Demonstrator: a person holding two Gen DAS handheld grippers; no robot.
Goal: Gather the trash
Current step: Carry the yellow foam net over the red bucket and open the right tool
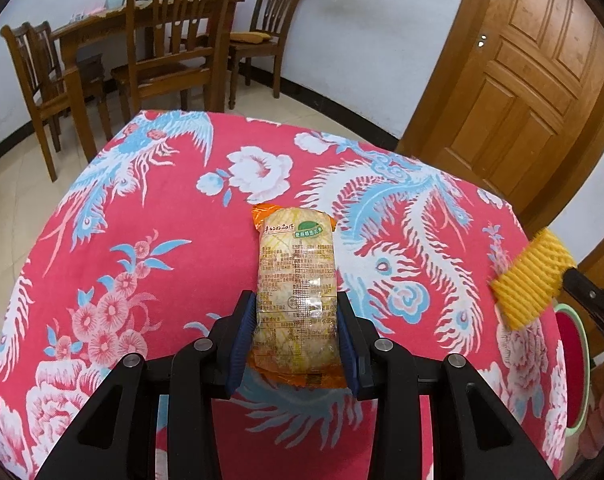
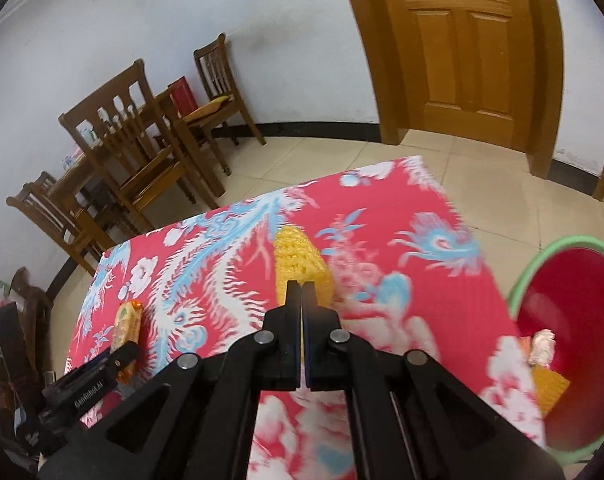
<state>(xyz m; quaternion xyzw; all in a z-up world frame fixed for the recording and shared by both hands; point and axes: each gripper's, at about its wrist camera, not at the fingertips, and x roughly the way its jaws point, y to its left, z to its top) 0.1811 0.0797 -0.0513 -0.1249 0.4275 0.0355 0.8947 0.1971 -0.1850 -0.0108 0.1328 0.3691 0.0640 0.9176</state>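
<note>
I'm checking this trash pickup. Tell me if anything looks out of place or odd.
Nothing looks spilled or damaged. The left gripper clamps a snack packet on the red cloth. The right gripper, shut, pinches a yellow foam net above the table. The red basin beside it already holds some trash.

right wrist view motion-blurred: tablecloth (image 2: 382,240) pattern smeared, basin (image 2: 542,264) rim soft, cut by right edge. items inside basin (image 2: 544,364) too blurred to identify. yellow foam net (image 2: 297,264) near end hidden behind right gripper (image 2: 302,292). snack packet (image 1: 295,280) print too small to read, bottom end behind left gripper (image 1: 297,320).
</note>
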